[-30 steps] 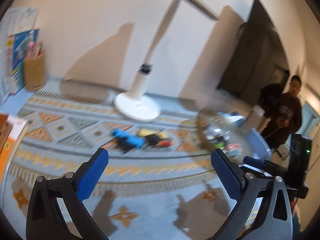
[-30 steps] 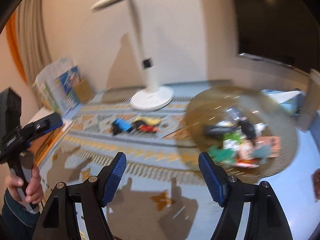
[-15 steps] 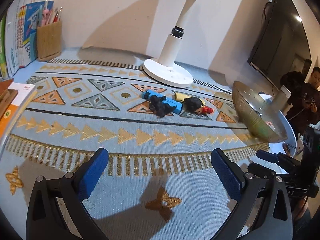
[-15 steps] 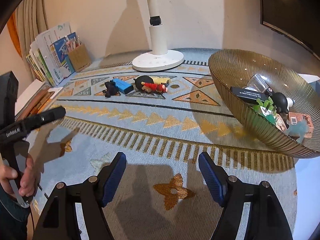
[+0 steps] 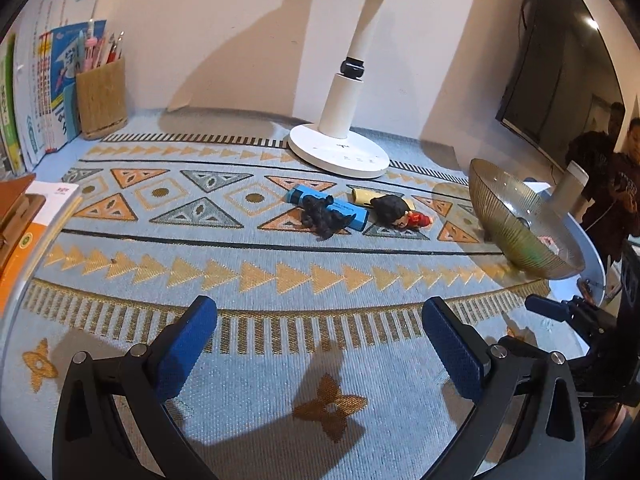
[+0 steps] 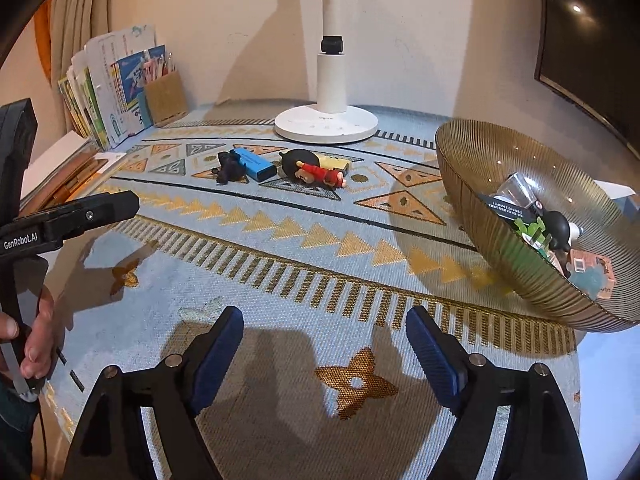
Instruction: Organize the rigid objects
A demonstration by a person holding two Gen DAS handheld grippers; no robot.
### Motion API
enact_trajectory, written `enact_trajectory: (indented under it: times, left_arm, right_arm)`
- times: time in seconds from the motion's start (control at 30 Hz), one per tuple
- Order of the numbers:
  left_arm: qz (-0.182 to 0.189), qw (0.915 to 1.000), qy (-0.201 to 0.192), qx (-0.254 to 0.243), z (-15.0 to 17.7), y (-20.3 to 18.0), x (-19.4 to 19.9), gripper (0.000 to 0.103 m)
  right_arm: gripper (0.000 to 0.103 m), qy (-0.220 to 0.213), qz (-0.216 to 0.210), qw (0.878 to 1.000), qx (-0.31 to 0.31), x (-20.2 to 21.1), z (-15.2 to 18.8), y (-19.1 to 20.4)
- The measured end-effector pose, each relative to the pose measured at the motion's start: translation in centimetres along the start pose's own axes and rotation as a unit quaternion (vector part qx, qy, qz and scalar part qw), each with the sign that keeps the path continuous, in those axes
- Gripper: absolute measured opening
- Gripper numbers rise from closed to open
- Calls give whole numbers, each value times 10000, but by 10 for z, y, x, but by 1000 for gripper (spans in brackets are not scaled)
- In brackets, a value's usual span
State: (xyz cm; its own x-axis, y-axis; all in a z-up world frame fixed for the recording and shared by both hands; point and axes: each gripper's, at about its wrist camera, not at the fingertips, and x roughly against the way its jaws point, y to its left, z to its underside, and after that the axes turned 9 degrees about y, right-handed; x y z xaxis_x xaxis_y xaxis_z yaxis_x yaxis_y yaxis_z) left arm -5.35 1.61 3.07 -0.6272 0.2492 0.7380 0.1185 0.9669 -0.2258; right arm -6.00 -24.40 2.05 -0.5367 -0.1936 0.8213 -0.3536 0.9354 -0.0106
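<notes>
Right gripper (image 6: 324, 354): jaws opening, nothing between them, low over the patterned blue woven mat (image 6: 280, 280).
Left gripper (image 5: 318, 348): wide, empty.
Targets: blue rectangular block (image 6: 254, 164), black dinosaur figure (image 6: 229, 168), red-suited doll (image 6: 316, 170), far centre.
Destination: ribbed amber glass bowl (image 6: 500, 248), right.
Advice: approach one toy squarely; avoid the neighbours.

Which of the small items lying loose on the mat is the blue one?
The blue rectangular block, lying flat beside the black toy figure. The red-clothed doll and yellow block lie further toward the bowl.
</notes>
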Motion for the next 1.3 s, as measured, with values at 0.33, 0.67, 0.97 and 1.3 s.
enact_trajectory:
  times: [0.33,0.67,0.97,1.3]
  left_arm:
    - [3,9999,-48,-117,1,-4,2,102]
    - [-42,9995,-137,-269,3,-11,4,102]
    - [-64,9997,-78,-237,3,-9,2,102]
    - [129,9988,305,-354,-13,-8,-4,102]
  right_arm:
    - [83,-5,130,9999,-52,0,1,0]
    - [83,12,109,9999,-12,-1,1,2]
    - [83,68,115,9999,-55,-3,0,0]
    - [83,711,-617,9946,-431,-21,-22,-12]
